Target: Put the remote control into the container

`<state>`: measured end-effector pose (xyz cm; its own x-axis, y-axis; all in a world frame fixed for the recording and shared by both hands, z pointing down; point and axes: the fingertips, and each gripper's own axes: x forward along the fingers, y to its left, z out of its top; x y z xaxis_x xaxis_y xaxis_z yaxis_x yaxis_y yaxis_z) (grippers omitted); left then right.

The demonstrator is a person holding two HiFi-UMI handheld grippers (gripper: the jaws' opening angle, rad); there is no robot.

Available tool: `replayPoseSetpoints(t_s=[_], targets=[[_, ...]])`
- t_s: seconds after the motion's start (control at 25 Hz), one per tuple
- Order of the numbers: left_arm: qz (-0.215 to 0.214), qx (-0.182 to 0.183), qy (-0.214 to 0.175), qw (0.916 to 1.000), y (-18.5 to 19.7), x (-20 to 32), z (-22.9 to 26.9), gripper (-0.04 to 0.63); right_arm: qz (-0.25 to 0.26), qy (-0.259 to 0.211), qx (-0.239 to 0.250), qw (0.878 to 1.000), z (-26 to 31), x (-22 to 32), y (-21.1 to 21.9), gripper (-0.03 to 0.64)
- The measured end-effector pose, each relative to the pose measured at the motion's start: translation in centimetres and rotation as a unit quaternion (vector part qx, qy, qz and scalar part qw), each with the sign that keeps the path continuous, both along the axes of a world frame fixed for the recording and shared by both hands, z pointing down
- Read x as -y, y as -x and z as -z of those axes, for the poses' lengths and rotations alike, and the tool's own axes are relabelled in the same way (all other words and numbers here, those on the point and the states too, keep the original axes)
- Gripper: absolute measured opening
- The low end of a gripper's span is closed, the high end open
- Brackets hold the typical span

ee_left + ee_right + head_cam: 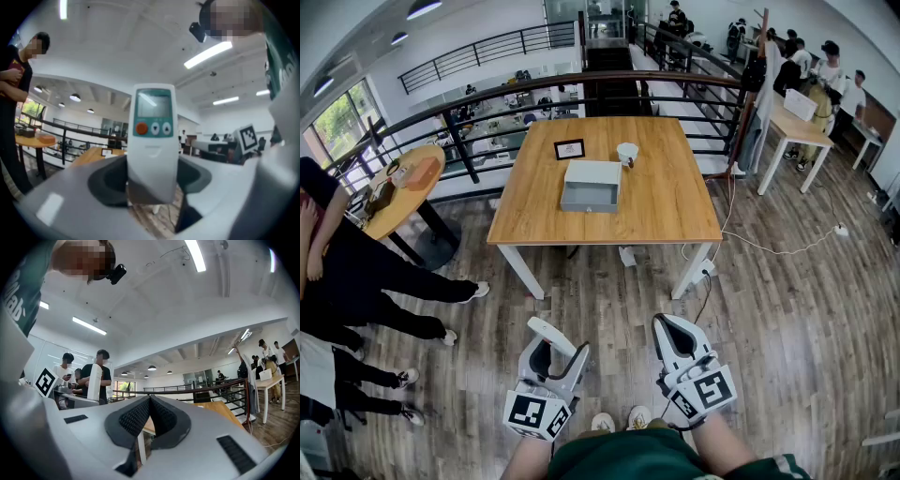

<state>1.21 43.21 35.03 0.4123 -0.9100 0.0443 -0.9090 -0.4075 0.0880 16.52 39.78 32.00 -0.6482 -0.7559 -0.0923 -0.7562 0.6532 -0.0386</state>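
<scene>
Carrying step: the left gripper (555, 349) jaws clamp the remote (153, 140) upright, well short of the surface (670, 192). The right gripper (678, 339) jaws are pressed together, empty. Next, I judge: approach and lower the remote into the container (591, 185)

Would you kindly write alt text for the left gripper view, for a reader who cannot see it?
The left gripper clamps a white plastic remote control upright, its teal panel, small screen and round orange button facing the camera. Behind it are a black railing and a person in dark clothes at the left edge.
</scene>
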Motion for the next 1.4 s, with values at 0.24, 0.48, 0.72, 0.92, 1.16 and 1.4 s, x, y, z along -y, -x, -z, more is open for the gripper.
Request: replayPoseSetpoints(t_s=[0.24,0.48,0.72,0.92,1.16,1.4], targets=[[0.000,0.002,0.003,1.0000,-0.3,0.2,-0.3,0.282,0.002,0.001,0.002,1.000,-0.3,0.4,-0.1,0.017],[0.001,0.000,0.004,1.0000,-0.8,0.6,-0.1,0.282,-0.006,0.002,-0.001,1.000,-0.5,1.0,-0.8,0.017],[0.007,-0.003,0.002,1.0000,-1.5,1.0,0.5,0.282,-0.002,-0.007,-0.004,1.000,-0.1,1.7,-1.9,0.017],[0.012,0.000,0.000,0.9999,-2.4,1.5,0.7,0.282,0.007,-0.012,-0.006,1.000,0.1,2.2,-2.4,0.017],[0.020,0.001,-0.002,0.9998,-4.1,2.2,1.0,0.282,0.018,-0.021,-0.001,1.000,0.5,2.7,-3.5,0.017],[0.026,0.002,-0.013,0.9996,-5.5,1.9,1.4,0.282,0.019,-0.022,0.002,1.000,0.7,2.8,-4.8,0.017]])
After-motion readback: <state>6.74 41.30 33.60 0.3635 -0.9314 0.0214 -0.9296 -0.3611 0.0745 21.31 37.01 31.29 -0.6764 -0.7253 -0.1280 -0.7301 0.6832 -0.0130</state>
